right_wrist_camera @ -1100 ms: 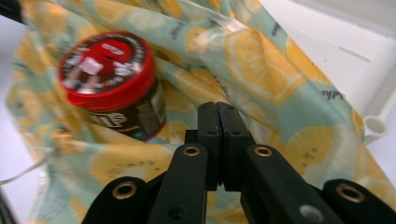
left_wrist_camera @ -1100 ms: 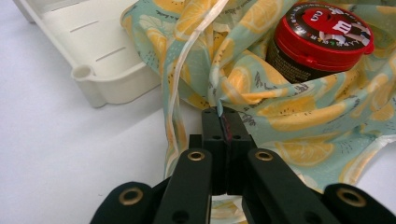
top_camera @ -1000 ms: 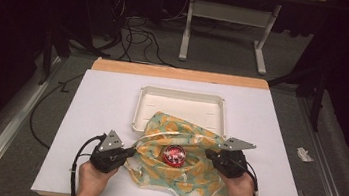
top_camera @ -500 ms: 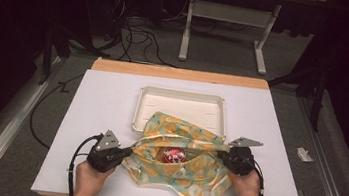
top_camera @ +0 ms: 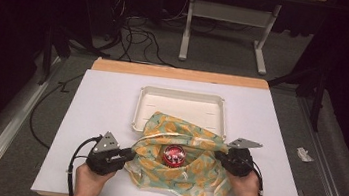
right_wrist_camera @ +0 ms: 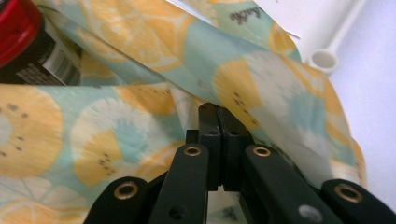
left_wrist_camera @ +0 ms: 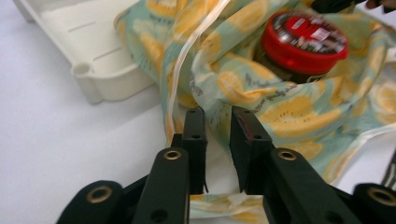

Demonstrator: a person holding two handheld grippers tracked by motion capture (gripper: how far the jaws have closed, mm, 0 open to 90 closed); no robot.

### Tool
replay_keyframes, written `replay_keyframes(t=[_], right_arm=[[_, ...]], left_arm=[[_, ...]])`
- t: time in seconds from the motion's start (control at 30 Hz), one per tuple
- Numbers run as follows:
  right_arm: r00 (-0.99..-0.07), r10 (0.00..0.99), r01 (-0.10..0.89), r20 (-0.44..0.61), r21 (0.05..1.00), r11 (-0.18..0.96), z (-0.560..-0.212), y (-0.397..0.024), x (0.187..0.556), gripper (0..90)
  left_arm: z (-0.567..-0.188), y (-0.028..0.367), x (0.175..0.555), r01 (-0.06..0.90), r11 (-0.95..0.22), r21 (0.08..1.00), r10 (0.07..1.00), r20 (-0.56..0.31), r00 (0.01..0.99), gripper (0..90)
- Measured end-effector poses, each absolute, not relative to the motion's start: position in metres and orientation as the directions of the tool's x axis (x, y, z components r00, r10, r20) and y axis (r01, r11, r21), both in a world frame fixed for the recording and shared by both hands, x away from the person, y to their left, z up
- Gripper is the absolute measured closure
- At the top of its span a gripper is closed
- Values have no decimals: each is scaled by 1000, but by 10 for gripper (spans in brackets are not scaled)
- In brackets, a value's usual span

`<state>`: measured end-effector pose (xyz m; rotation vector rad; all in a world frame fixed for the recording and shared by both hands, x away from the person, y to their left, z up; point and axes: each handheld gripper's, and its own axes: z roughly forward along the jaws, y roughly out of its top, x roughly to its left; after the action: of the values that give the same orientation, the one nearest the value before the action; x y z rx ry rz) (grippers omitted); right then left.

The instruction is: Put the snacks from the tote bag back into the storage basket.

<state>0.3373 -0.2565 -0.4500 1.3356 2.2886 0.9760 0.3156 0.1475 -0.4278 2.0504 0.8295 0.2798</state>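
Observation:
A cloth bag (top_camera: 188,173) printed with lemon slices lies crumpled on the white table. In its open mouth sits a dark jar with a red lid (top_camera: 173,154), also seen as the red lid (left_wrist_camera: 304,41) and at the corner as the jar (right_wrist_camera: 18,42). My left gripper (top_camera: 127,155) is at the bag's left edge; its jaws have just been opening, and the left gripper (left_wrist_camera: 217,119) shows a gap with the fabric just beyond the tips, unpressed. My right gripper (top_camera: 218,156) pinches the bag's right side, the right gripper (right_wrist_camera: 218,109) shut on a fold.
A shallow white tray (top_camera: 182,98) stands behind the bag, whose far edge drapes over its front rim; the tray (left_wrist_camera: 93,60) and its corner (right_wrist_camera: 323,59) lie close to both grippers. Bare white tabletop (top_camera: 100,109) spreads to the left and right.
The right gripper has drawn the bag's side slightly to the right and down, widening the mouth around the jar. The left gripper has stayed in place.

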Motion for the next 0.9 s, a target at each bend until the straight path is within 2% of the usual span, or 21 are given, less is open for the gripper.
replay_keyframes(t=[0.3, 0.9], right_arm=[[-552, 831, 611, 65, 711, 350, -442, -246, 334, 900], [-591, 802, 597, 79, 712, 370, -440, -225, 336, 900]], left_arm=[[-399, 128, 310, 388, -385, 837, 614, -81, 785, 681], [-385, 101, 310, 378, -412, 829, 571, -88, 816, 624]])
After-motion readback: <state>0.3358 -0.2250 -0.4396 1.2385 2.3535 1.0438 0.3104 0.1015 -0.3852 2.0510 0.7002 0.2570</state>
